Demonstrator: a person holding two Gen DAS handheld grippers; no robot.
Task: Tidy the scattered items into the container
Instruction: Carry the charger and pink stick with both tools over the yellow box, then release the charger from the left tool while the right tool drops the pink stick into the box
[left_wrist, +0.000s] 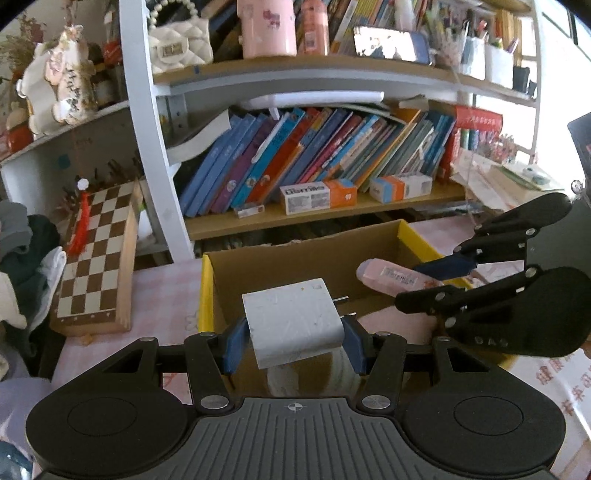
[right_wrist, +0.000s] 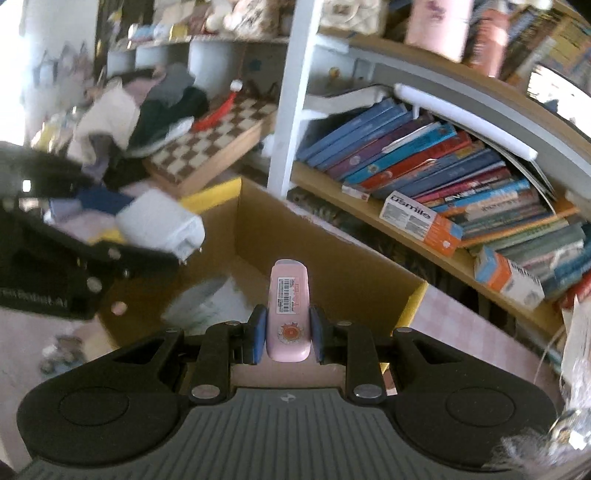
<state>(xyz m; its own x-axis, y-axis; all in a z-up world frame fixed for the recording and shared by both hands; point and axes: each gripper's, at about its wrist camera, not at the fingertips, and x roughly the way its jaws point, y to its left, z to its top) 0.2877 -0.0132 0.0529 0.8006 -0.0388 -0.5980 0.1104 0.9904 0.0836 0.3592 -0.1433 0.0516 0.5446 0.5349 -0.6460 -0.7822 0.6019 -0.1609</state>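
My left gripper (left_wrist: 293, 341) is shut on a white plug charger (left_wrist: 291, 321) and holds it above the open cardboard box (left_wrist: 295, 258) with yellow flaps. My right gripper (right_wrist: 288, 338) is shut on a pink flat case with a barcode label (right_wrist: 290, 310), also held over the box (right_wrist: 332, 254). In the left wrist view the right gripper (left_wrist: 432, 282) comes in from the right with the pink case (left_wrist: 395, 277). In the right wrist view the left gripper (right_wrist: 147, 236) shows at the left with the charger (right_wrist: 162, 223). A grey-white item (right_wrist: 199, 299) lies inside the box.
A chessboard box (left_wrist: 96, 258) leans at the left of the box on the pink tablecloth (left_wrist: 166, 295). A bookshelf (left_wrist: 314, 155) with books and small cartons stands behind. A clothes pile (right_wrist: 140, 107) lies at far left. Small items (right_wrist: 59, 354) lie on the cloth.
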